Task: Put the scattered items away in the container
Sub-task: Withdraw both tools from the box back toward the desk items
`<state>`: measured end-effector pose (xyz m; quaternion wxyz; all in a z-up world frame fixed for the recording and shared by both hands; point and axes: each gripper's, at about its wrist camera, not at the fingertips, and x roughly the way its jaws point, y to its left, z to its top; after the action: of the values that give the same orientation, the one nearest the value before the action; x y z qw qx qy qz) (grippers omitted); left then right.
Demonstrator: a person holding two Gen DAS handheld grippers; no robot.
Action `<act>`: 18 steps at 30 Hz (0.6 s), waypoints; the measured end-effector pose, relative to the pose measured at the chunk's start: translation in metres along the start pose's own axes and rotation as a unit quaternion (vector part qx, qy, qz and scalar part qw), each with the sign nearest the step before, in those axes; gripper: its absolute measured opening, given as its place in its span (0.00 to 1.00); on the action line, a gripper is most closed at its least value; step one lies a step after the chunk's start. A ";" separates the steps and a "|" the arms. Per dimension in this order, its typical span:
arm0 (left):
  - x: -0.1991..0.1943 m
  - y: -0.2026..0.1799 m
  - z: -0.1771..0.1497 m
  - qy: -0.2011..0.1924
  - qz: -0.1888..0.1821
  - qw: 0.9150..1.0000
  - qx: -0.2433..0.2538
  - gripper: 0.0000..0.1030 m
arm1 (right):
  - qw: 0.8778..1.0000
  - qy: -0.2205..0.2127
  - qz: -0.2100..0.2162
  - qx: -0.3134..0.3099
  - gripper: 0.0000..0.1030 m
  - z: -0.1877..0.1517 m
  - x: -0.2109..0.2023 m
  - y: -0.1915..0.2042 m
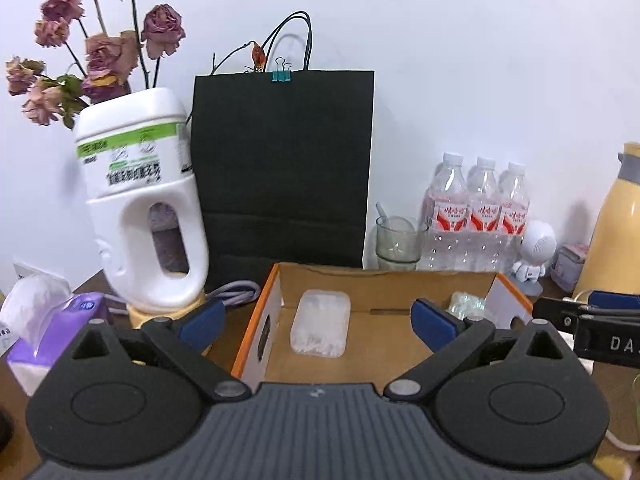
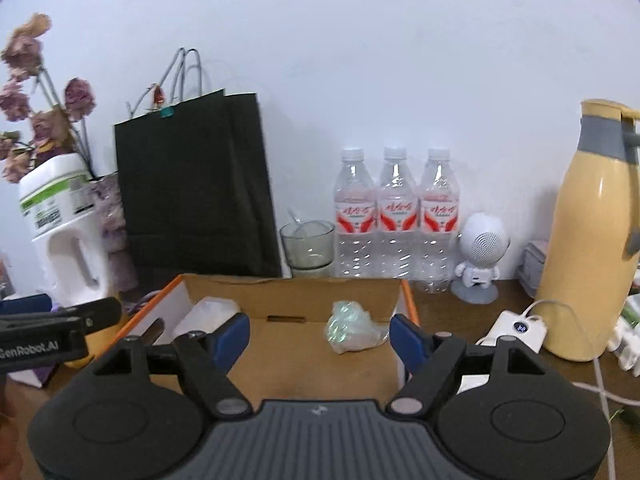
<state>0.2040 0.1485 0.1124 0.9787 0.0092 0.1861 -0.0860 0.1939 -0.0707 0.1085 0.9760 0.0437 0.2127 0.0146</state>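
Two things already lie in the cardboard box [image 1: 404, 280] as seen from the left wrist: a clear plastic case [image 1: 320, 322] of cotton swabs on the floor of the box, straight ahead between the spread fingers of the left gripper [image 1: 318, 320], and a crumpled clear wrapper [image 1: 466, 304] just past its right-hand fingertip. That gripper's jaws stand wide apart with nothing held. Beyond its left finger stands a white plastic jug [image 1: 144, 216] holding dried roses [image 1: 104, 48], with a purple tissue pack [image 1: 60, 328] nearer on that side. Dead ahead behind the box rises a black paper bag [image 1: 280, 168], and to the right of it a glass [image 1: 398, 240], three water bottles [image 1: 480, 216], a small white robot-shaped speaker [image 1: 536, 252] and a yellow thermos jug [image 1: 616, 232]. The other gripper's black finger pokes in at the right edge.

From the right wrist, the right gripper [image 2: 320, 334] is likewise spread open and empty, hovering at the near edge of the same box [image 2: 288, 284]. The wrapper [image 2: 348, 326] sits between its fingers, closer to the right one; the plastic case [image 2: 208, 312] shows partly behind its left fingertip. A white power bank [image 2: 516, 330] with a cable lies just right of the gripper, beside the thermos jug [image 2: 592, 240]
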 end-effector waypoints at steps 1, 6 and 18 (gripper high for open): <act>-0.002 -0.001 -0.005 -0.006 -0.005 1.000 0.005 0.99 | 1.000 -0.003 0.001 0.000 0.74 -0.005 -0.001 0.001; -0.017 -0.007 -0.022 -0.022 -0.008 0.999 0.022 0.99 | 1.000 -0.023 -0.003 0.010 0.74 -0.022 -0.011 0.005; -0.130 0.004 -0.083 -0.007 -0.026 0.999 0.020 1.00 | 1.000 -0.001 0.009 -0.003 0.74 -0.096 -0.122 0.029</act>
<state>0.0553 0.1776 0.0832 0.9771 0.0231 0.1773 -0.1155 0.0432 -0.0401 0.0746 0.9761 0.0422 0.2117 0.0239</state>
